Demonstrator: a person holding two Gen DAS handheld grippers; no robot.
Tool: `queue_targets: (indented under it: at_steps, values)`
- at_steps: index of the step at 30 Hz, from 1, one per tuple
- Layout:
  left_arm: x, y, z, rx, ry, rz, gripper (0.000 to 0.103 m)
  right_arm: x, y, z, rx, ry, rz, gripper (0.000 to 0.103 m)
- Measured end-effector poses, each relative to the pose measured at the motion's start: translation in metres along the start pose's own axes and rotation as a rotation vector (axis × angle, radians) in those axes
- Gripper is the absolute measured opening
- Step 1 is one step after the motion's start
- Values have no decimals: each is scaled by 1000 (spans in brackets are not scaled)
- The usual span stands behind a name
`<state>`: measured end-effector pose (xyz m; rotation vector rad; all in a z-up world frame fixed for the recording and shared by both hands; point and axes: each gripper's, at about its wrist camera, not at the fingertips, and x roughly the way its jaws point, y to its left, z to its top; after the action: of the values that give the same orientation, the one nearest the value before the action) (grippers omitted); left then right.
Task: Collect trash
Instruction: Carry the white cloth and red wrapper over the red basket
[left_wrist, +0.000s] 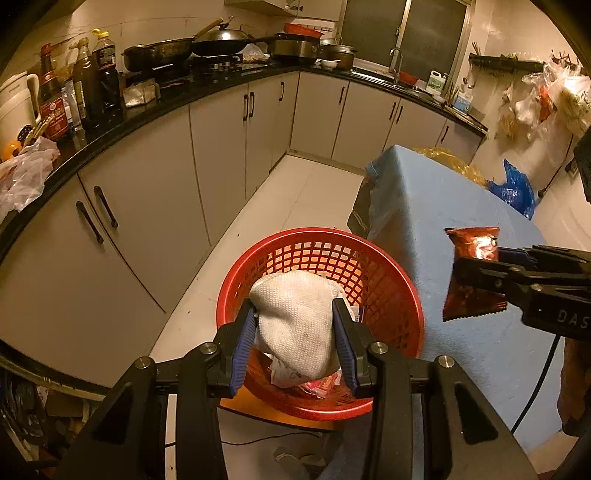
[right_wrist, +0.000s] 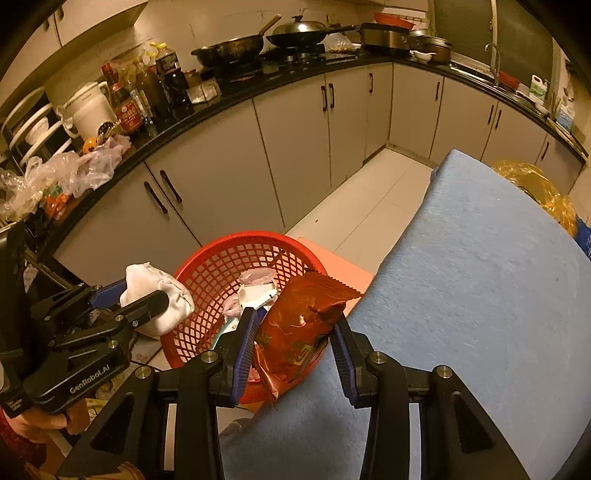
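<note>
Two views | left: blue bag (left_wrist: 515, 192) | right: dish rack (right_wrist: 35, 125)

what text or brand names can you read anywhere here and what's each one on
"GenRobot.AI": on the black body of the left tongs, seen from the right wrist.
"DAS": cut off by the frame edge, on the body of the right tongs, seen from the left wrist.
Red snack wrapper: gold printing, too crumpled to read.
Sauce bottle labels on the counter: too small and blurred.
White jug by the sink: label unreadable.
</note>
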<state>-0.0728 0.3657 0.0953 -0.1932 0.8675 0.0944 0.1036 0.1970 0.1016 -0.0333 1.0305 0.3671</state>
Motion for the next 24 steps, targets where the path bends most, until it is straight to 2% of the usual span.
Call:
queue_targets:
  at_steps: [24]
  values:
    - [29, 3, 2, 29, 42, 8, 39, 32, -1, 15, -18, 47, 17, 43]
